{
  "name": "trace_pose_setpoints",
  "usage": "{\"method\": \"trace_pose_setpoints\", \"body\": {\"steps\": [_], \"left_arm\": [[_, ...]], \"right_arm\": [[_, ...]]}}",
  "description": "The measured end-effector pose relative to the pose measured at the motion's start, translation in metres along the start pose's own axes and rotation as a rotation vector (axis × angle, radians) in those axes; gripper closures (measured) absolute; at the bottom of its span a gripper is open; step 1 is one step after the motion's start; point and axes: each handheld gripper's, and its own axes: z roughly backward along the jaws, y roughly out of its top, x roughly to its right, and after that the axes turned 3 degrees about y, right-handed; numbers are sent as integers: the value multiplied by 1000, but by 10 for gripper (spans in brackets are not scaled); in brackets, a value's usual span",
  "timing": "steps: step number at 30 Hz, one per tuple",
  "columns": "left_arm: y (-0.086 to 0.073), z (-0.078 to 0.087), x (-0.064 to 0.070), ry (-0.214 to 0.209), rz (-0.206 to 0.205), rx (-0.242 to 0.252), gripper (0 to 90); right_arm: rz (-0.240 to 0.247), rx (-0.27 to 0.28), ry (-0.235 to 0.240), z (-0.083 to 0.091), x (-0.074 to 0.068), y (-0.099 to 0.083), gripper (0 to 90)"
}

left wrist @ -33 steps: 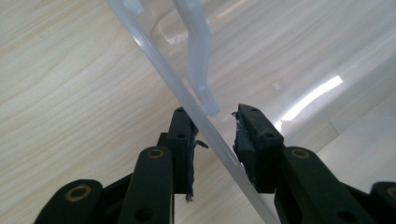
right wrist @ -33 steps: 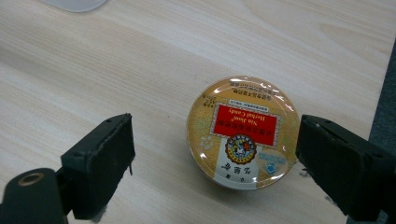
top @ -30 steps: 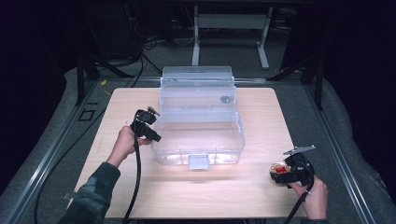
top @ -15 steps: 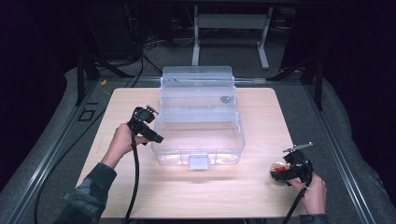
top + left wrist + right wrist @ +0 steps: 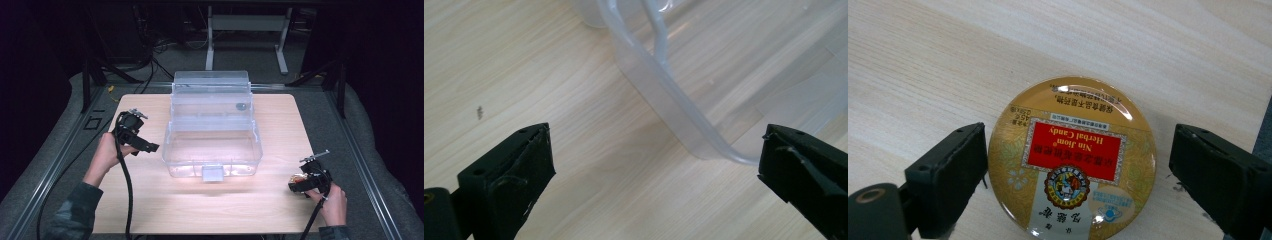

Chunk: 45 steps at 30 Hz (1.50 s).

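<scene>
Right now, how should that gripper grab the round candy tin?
Probably by its thin round edge, coming straight down from above. The candy tin lies flat on the table, lid up, so only its rim offers two opposite sides. The right gripper already sits with open jaws on either side of it; closing there should pinch it.

A pale wooden worktop [image 5: 150, 200] with rounded corners stands on grey floor. Near its middle, toward the far edge, sits a clear plastic box [image 5: 212, 150], lid tipped open behind it. A round golden tin [image 5: 1070, 160] with a red label lies flat near the front right corner, well apart from the box.
</scene>
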Motion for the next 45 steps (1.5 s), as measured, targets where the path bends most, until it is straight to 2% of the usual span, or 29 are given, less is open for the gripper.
{"method": "trace_pose_setpoints", "body": {"steps": [6, 9, 10, 19, 26, 36, 38, 41, 45], "left_arm": [[-18, 5, -11, 19, 13, 1, 5], [-26, 5, -15, 15, 22, -5, 4], [-30, 4, -15, 34, 19, -15, 3], [-43, 3, -20, 37, 28, -22, 3], [-58, 4, -29, 47, 49, -42, 2], [-64, 2, -33, 45, 57, -49, 3], [-66, 1, -33, 44, 54, -50, 3], [-67, 0, -33, 43, 60, -50, 3], [-70, -1, -35, 43, 62, -61, 3]], "right_arm": [[-5, -15, 12, -5, 1, 1, 87], [1, -13, 17, -5, 1, 1, 125], [2, -13, 20, -5, 0, 2, 131], [3, -24, 14, -5, -1, 3, 156], [7, -35, 18, -7, -2, 3, 193], [23, -31, 36, -6, -2, 3, 200], [33, -9, 23, -2, -5, 3, 200], [44, -5, -1, 3, -6, 4, 200], [50, 4, 8, 11, -6, 6, 200]]}}
